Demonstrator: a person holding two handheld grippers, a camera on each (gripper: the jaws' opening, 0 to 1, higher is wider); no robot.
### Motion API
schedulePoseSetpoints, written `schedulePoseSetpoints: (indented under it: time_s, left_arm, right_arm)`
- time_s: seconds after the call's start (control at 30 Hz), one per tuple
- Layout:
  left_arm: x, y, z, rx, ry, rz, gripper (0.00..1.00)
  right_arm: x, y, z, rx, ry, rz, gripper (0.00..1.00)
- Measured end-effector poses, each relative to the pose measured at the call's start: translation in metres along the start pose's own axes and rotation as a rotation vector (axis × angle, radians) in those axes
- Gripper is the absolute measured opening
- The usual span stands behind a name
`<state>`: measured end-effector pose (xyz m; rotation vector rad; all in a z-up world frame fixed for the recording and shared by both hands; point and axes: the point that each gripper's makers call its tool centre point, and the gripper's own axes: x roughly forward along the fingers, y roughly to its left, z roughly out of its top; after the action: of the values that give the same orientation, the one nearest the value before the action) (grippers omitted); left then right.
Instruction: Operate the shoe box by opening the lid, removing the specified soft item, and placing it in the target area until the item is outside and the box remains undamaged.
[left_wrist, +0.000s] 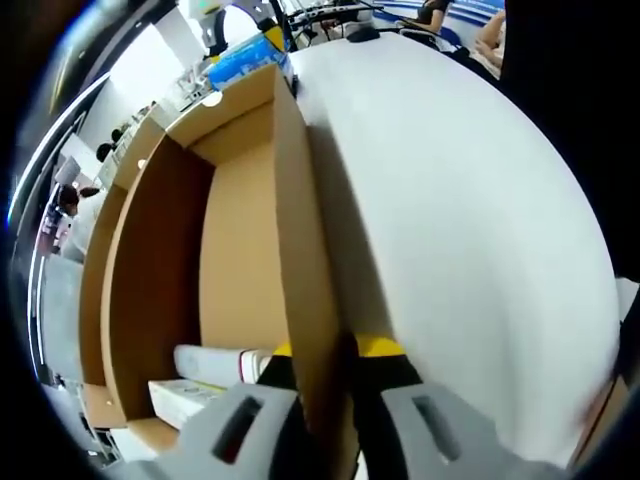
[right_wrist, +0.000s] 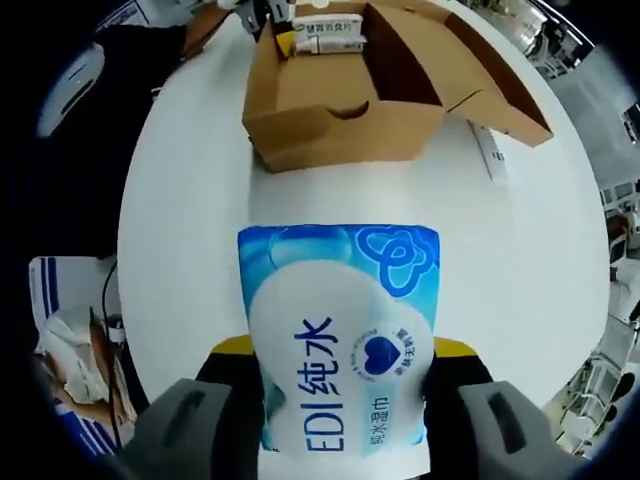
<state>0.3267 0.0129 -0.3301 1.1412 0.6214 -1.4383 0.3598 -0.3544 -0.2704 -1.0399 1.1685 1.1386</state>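
The left gripper has its fingers clamped on the shoe box wall; the right gripper has its fingers clamped on the wipes pack above the table. Squeezing harder could crease the cardboard; a loose hold could drop the pack.

The blue-and-white wet wipes pack reads "EDI 纯水" in big blue letters, with smaller Chinese print beside a heart. Print on the white carton in the shoe box is too small to read.
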Motion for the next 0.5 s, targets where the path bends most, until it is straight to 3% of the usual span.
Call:
schedulePoseSetpoints:
  time_s: [0.13,0.17,0.5]
  left_arm:
    - [0.0000,0.0000,0.0000,0.000,0.000,0.000,0.07]
    - [0.0000,-0.0001,0.0001,0.000,0.000,0.000,0.07]
    - [0.0002,-0.0003,0.0001,-0.001,0.002,0.001,0.07]
  right_arm:
    - [0.0000,-0.0006,-0.0002,-0.012,-0.005,0.007,0.64]
    - [0.0001,-0.0004,-0.0002,-0.049,-0.010,0.009,0.64]
    - [0.0005,-0.0013,-0.0002,-0.014,-0.001,0.011,0.64]
